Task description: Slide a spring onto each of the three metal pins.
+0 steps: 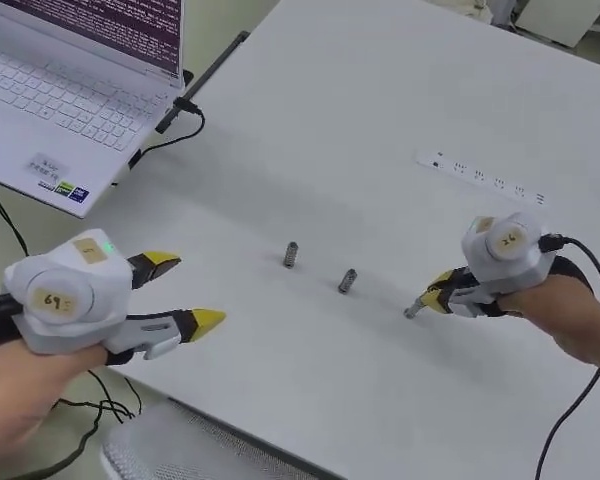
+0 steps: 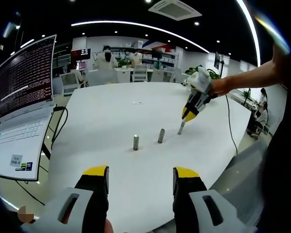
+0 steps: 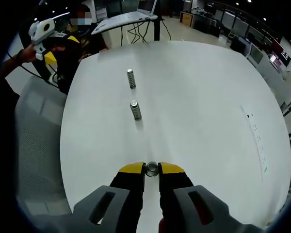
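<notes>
Spring, a small silver coil, stands upright on the white table, pinched in my right gripper; any pin inside it is hidden. To its left, in line, stand one spring-covered grey pin and a second sprung pin. My left gripper hangs spread, well apart.

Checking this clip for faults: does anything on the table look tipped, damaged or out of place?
Nothing stands out. Two sprung pins stand upright on the table; the right claw grips a third pin, tilted.
</notes>
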Tool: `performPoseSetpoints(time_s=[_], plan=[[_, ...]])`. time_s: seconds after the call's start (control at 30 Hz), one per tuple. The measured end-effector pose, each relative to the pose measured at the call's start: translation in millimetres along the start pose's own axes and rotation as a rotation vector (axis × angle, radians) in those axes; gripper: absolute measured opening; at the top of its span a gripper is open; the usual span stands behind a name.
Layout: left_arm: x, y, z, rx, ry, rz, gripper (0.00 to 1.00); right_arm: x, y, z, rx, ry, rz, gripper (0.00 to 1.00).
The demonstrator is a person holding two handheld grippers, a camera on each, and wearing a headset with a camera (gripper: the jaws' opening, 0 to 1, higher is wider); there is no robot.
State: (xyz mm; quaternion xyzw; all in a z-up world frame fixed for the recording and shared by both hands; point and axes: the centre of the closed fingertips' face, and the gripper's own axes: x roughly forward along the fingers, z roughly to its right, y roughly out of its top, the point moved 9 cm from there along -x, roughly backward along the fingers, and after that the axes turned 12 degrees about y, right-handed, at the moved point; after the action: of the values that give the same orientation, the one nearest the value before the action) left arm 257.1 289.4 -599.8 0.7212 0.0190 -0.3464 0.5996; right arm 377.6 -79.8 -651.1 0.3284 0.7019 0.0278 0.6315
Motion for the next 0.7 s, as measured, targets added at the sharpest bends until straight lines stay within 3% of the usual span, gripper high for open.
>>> performPoseSetpoints(time_s=[0.7], plan=[[1.4,6.9,-4.7,-0.004,0.014,0.013,0.47,29.9,-10.9,-0.2,0.009,-0.011,-0.012,0.09]])
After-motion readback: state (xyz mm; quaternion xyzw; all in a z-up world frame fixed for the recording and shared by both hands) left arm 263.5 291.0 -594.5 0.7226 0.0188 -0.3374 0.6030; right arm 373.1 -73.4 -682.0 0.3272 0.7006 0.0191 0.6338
